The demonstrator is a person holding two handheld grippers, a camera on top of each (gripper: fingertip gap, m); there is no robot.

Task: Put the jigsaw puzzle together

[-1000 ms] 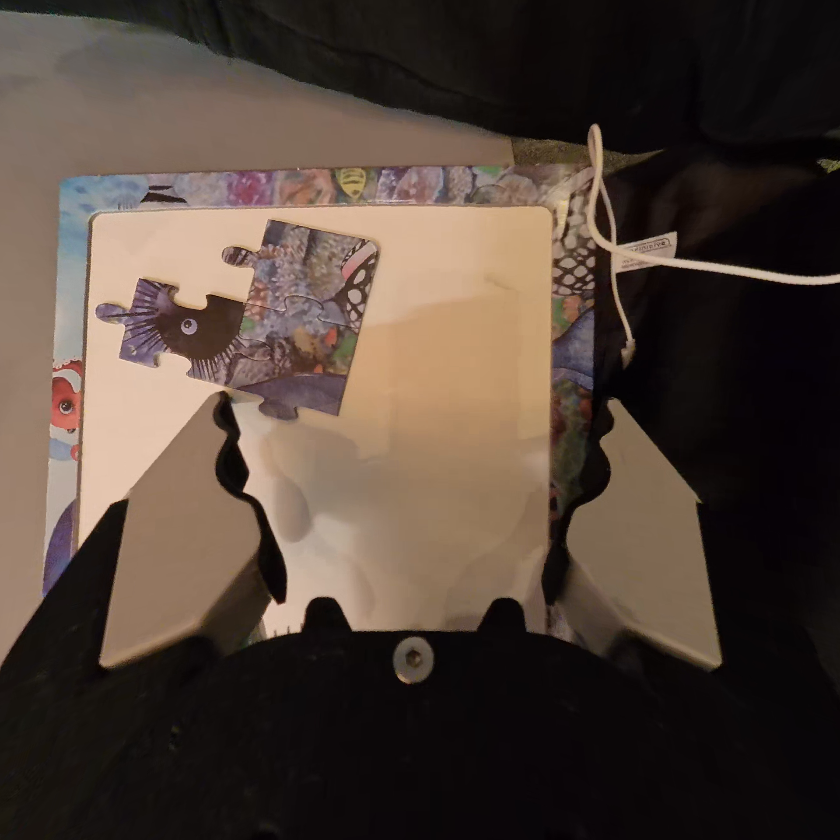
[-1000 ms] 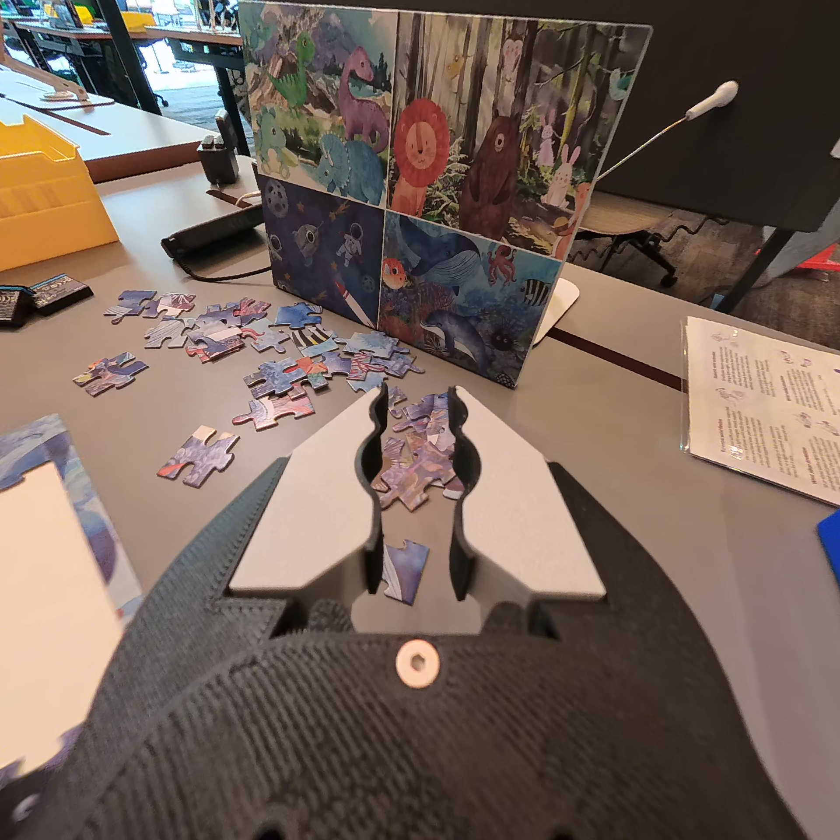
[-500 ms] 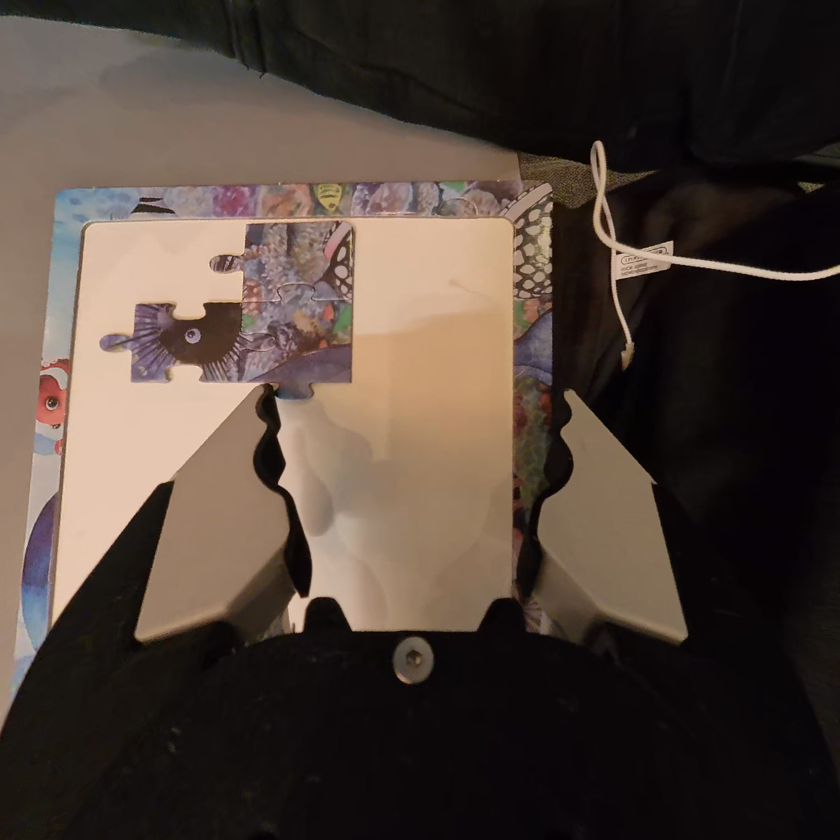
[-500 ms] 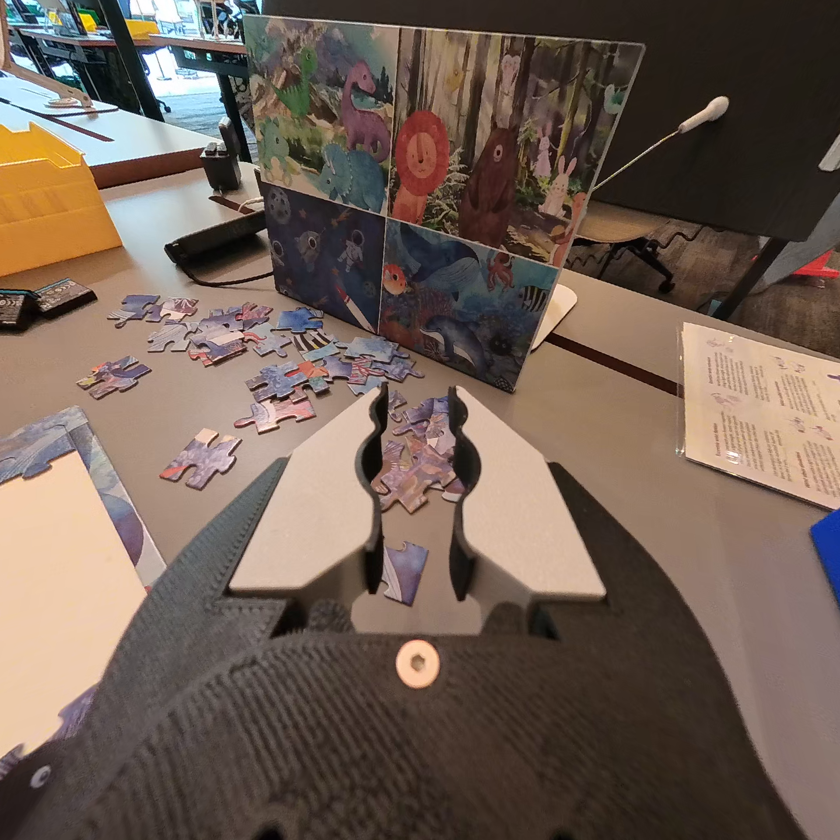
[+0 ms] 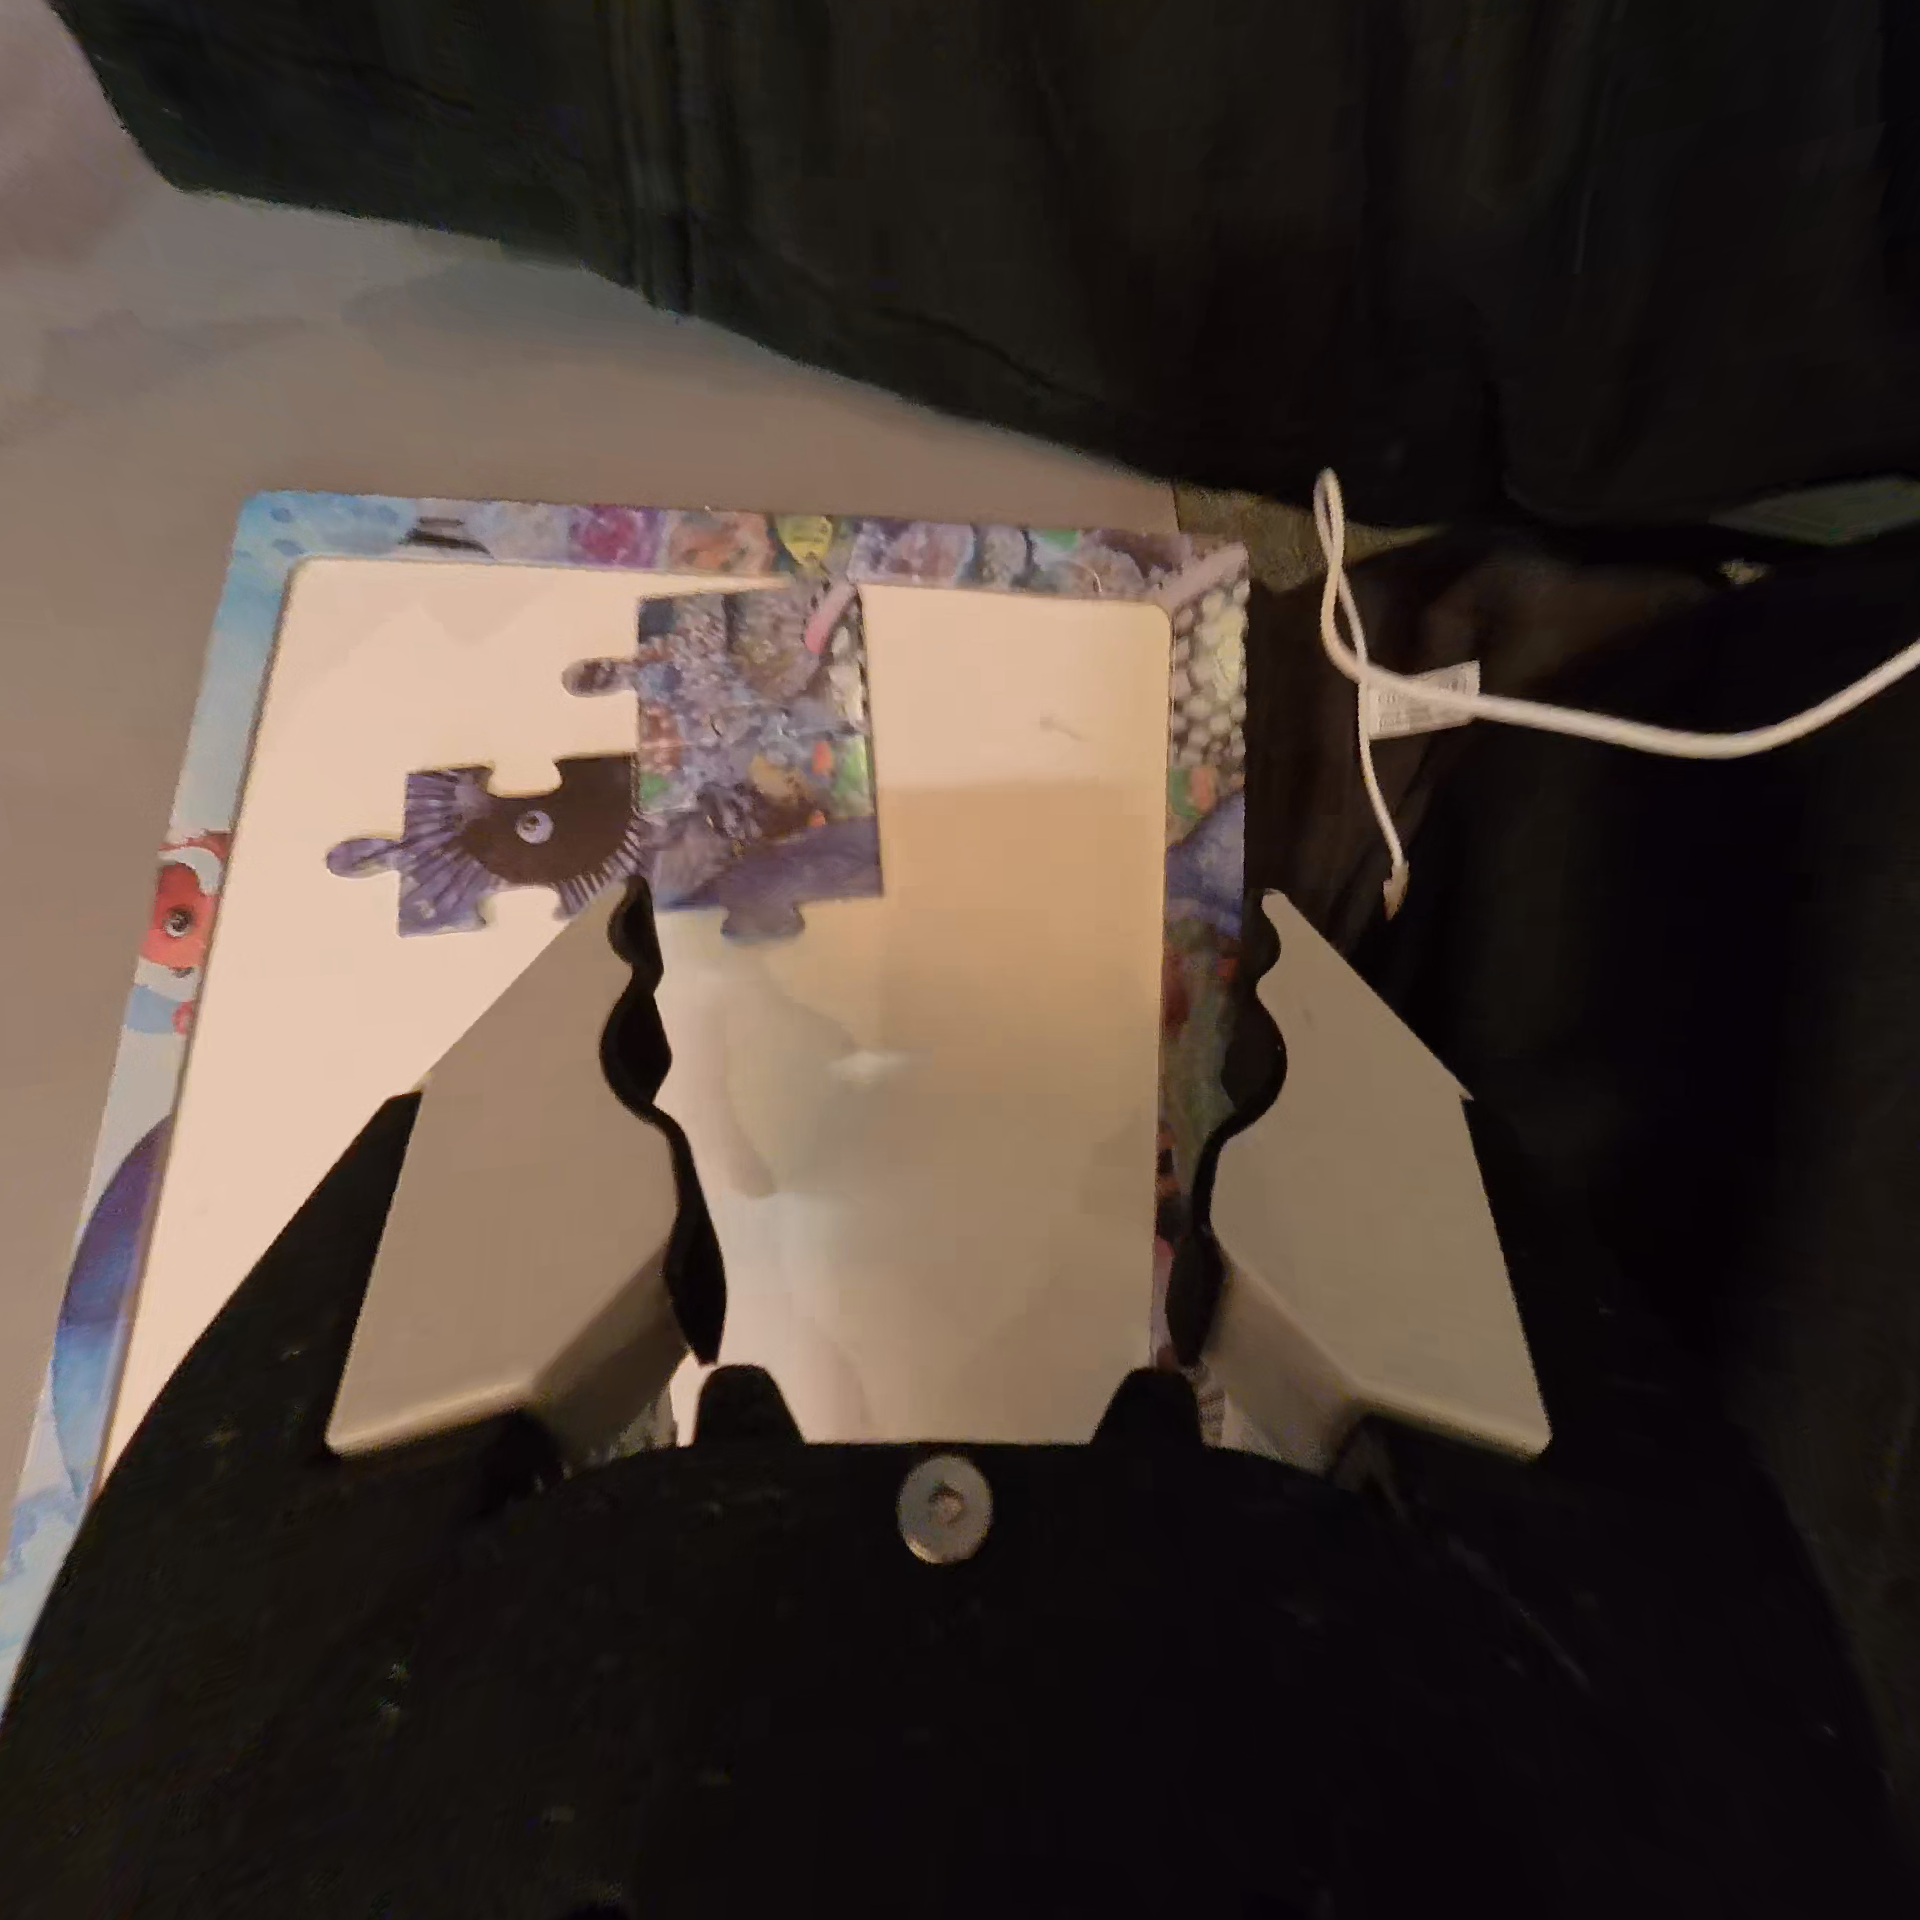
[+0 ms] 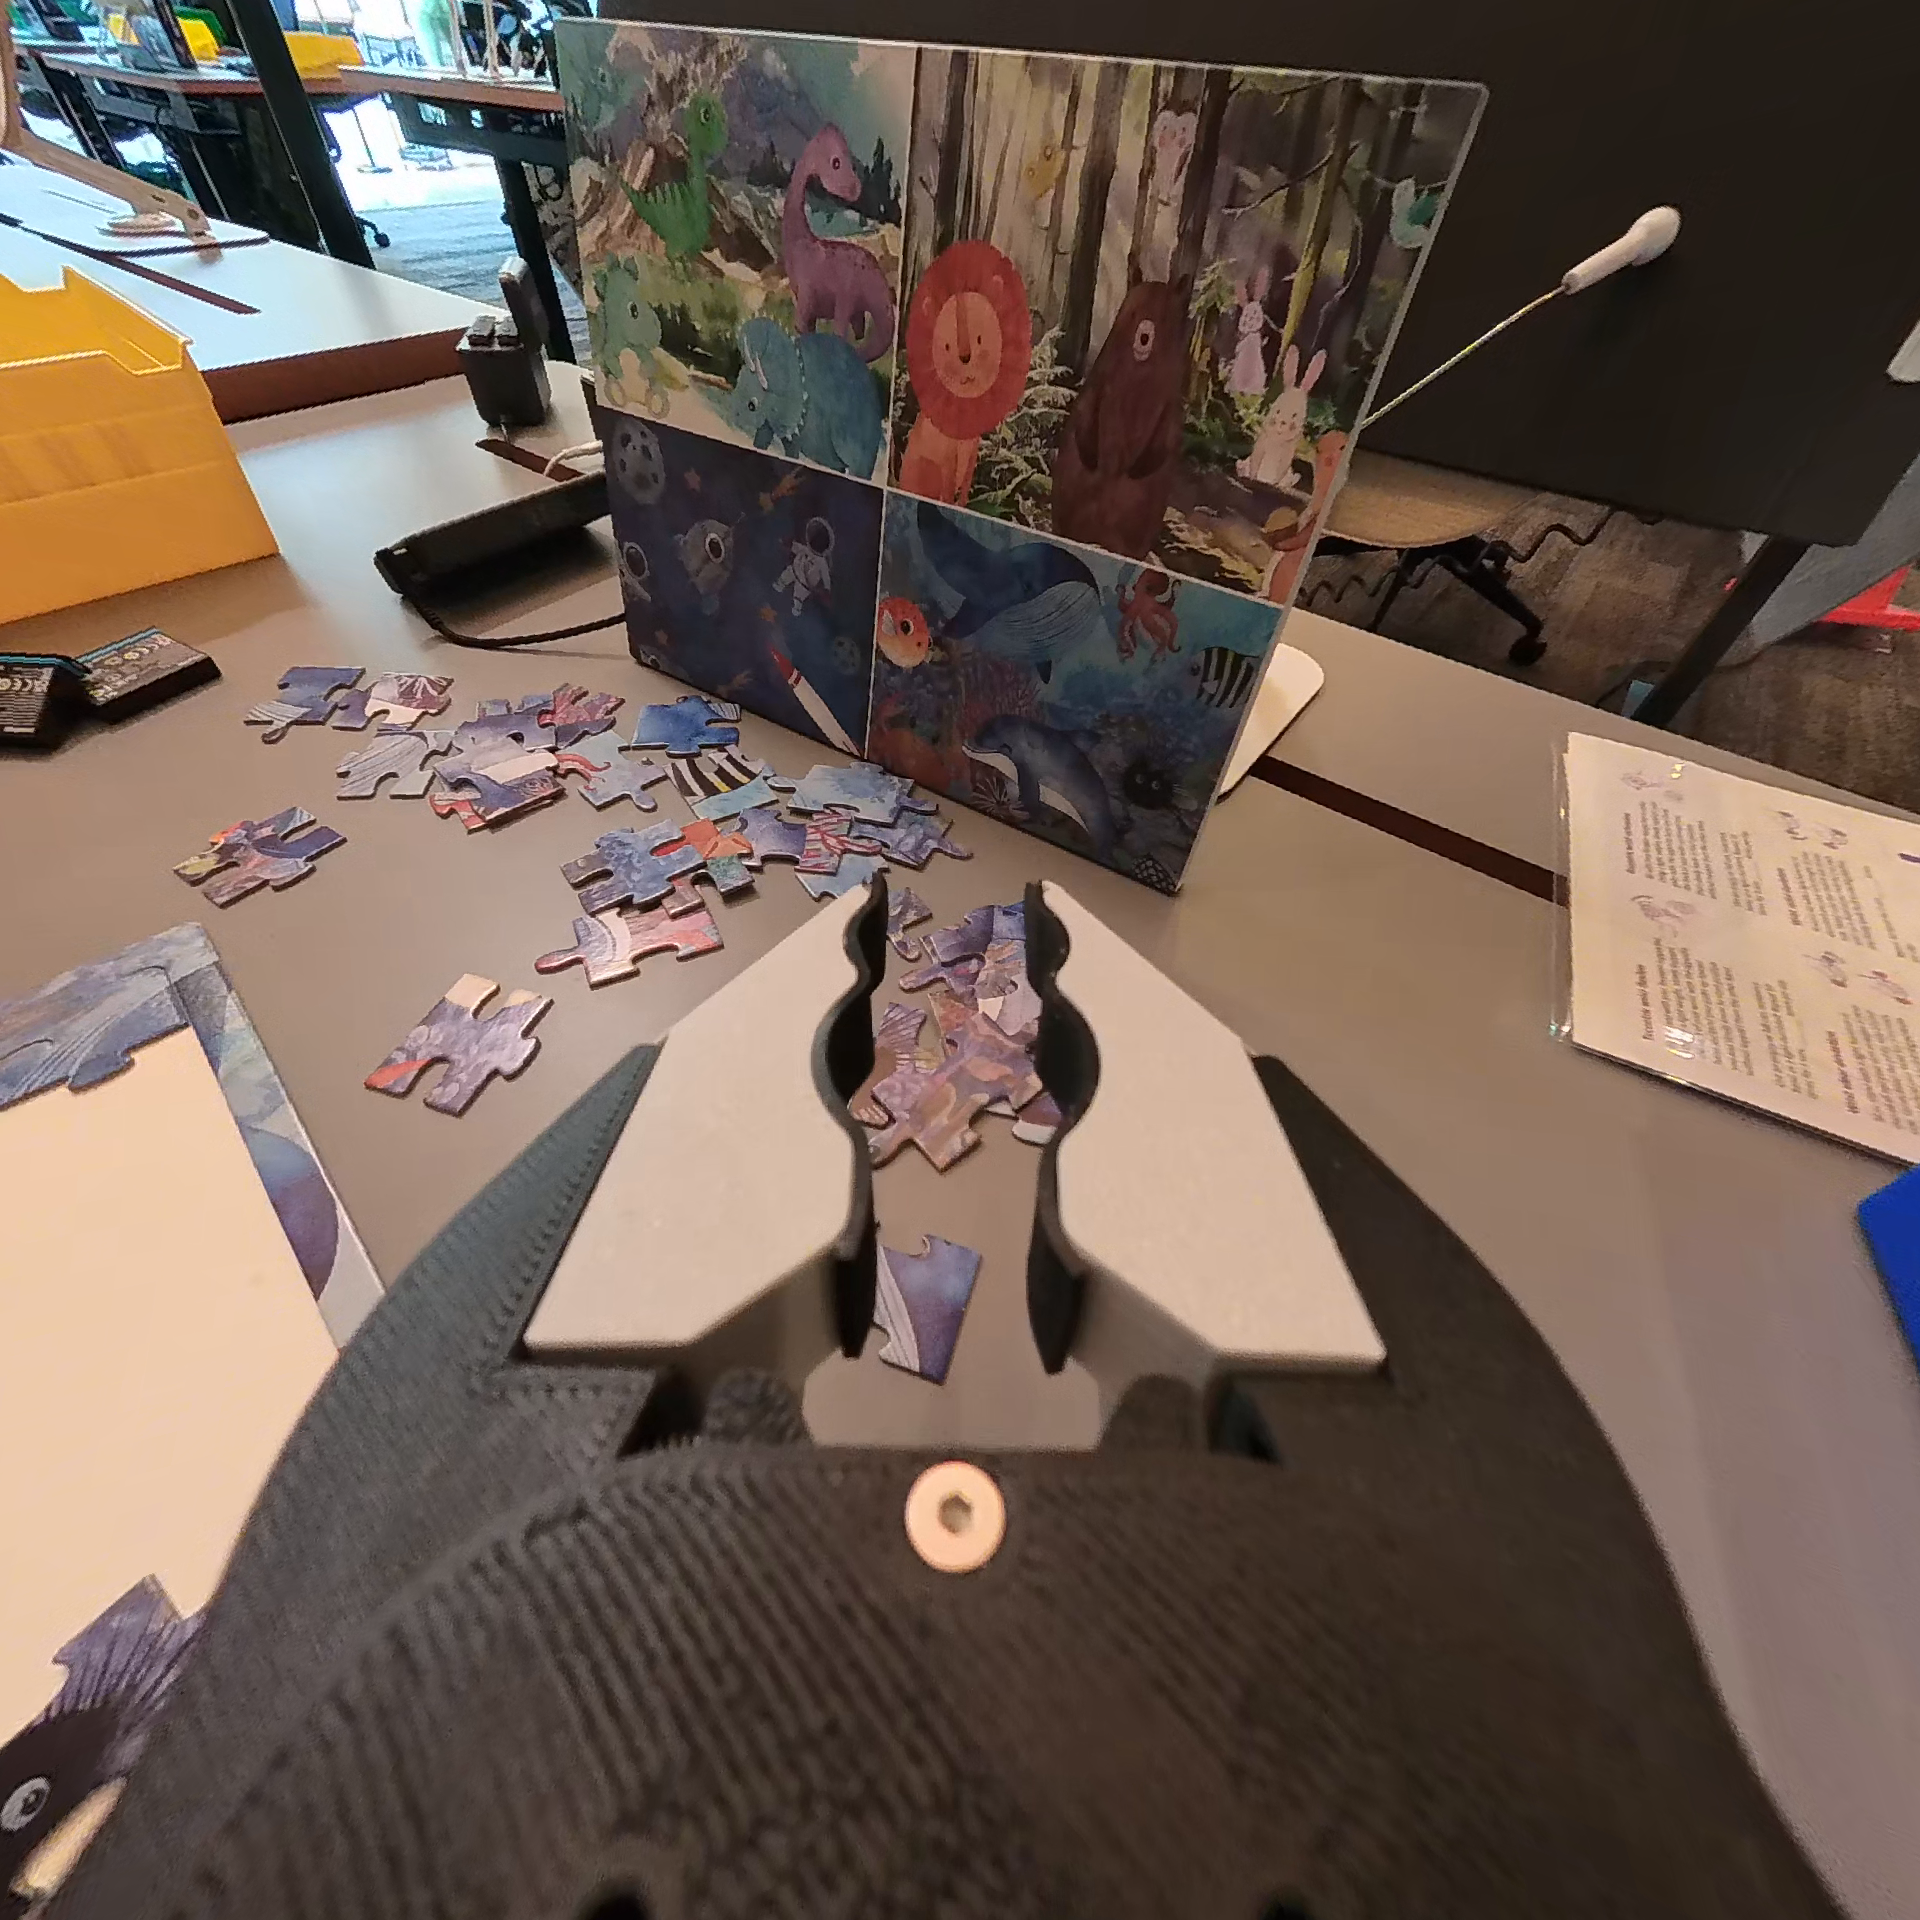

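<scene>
The puzzle frame (image 5: 727,535) has a coloured sea border and a bare white inside. It also shows in the right wrist view (image 6: 156,997). A joined cluster of pieces (image 5: 748,748) with a black spiky fish lies in it, its top edge against the far border. My left gripper (image 5: 951,899) is open wide and empty, and its left fingertip (image 5: 629,904) touches the cluster's near edge. My right gripper (image 6: 956,894) is empty, its jaws a narrow gap apart, and hovers over a small pile of pieces (image 6: 956,1060). One blue piece (image 6: 930,1309) lies below it. Loose pieces (image 6: 644,862) are scattered further left.
A standing picture board (image 6: 987,416) rises behind the loose pieces. A yellow bin (image 6: 94,468), dark packs (image 6: 104,675) and a black device (image 6: 488,540) are at the left. A sleeved printed sheet (image 6: 1745,935) lies at the right. A person's dark clothing (image 5: 1039,260) and a white cord (image 5: 1382,707) border the frame.
The cluster was tilted and is now square, slid up against the frame's far border with my left fingertip behind it. The right gripper has hardly moved.
</scene>
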